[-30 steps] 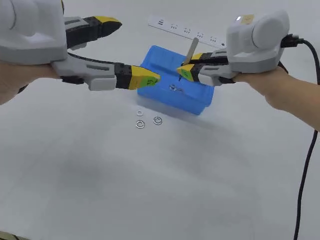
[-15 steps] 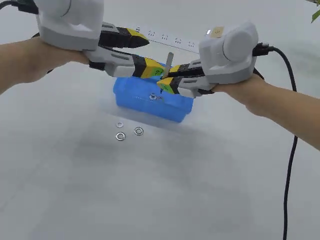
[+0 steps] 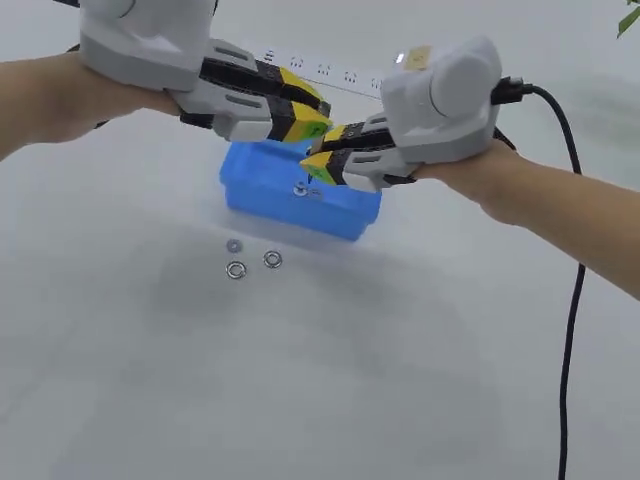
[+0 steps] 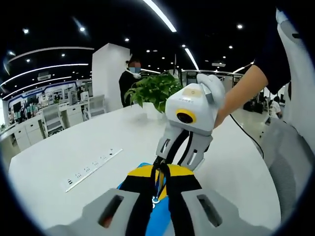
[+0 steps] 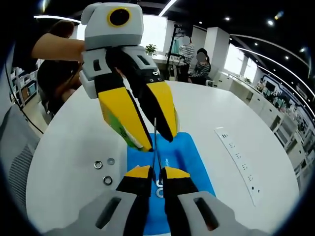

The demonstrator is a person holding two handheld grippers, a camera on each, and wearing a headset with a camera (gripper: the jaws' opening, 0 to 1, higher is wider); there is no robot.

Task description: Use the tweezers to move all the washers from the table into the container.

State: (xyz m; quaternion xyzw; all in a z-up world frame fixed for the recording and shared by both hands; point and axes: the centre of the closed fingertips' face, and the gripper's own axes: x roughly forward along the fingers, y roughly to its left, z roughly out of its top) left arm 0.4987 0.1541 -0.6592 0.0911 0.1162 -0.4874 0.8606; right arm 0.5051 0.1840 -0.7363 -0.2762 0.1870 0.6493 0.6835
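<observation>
Right gripper clamped on tweezers above blue container, left gripper jaws straddle them, squeeze unclear; three washers sit on table beside it, so approach low, pinch one rim.

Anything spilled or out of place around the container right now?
Nothing stands out. The container sits upright, three washers lie flat on the table beside it, and the tweezers are held in the right claw.

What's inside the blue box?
Some washers lie in the box. The left gripper and right gripper hide part of it, so more could be there.
</observation>
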